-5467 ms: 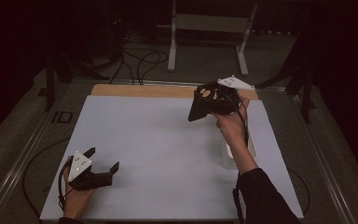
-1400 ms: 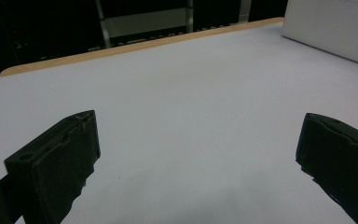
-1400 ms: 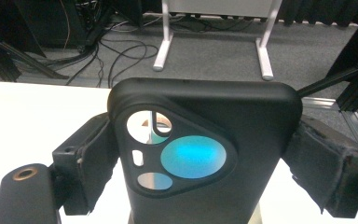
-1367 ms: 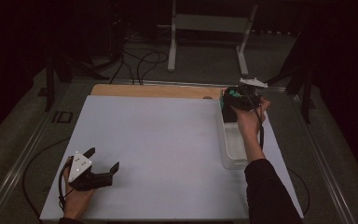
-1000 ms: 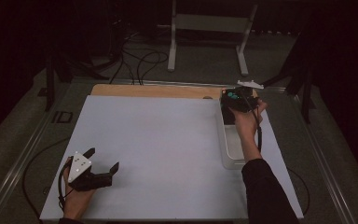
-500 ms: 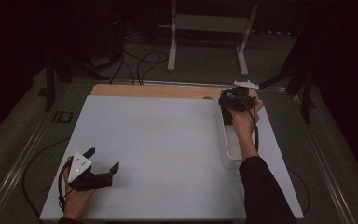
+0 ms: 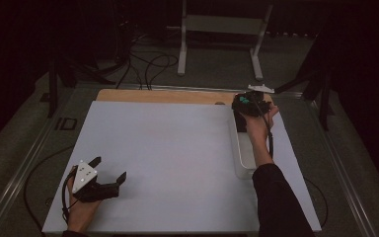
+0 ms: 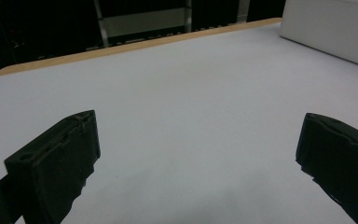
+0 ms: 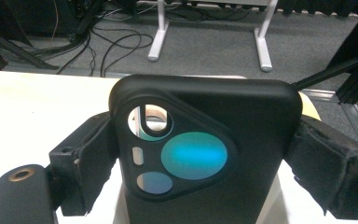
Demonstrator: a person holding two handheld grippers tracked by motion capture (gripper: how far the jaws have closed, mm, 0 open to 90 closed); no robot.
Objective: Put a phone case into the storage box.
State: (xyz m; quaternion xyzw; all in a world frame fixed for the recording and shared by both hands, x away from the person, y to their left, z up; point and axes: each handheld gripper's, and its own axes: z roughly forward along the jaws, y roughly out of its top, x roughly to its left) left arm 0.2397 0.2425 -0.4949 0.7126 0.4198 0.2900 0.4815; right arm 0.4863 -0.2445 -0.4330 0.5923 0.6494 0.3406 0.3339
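1. High view: right gripper is hovering at the far end of a white tray on the table's right side, apparently positioned to set its load down inside. Left gripper is lying near the front left corner on the white table, seemingly parked out of the way.

2. Left gripper view: jaws are standing wide apart, grasping nothing, above bare tabletop; the tray's wall is sitting far off.

3. Right gripper view: jaws are clamping a black phone case by its side edges, camera cutouts facing the lens, likely so it is staying upright for lowering.
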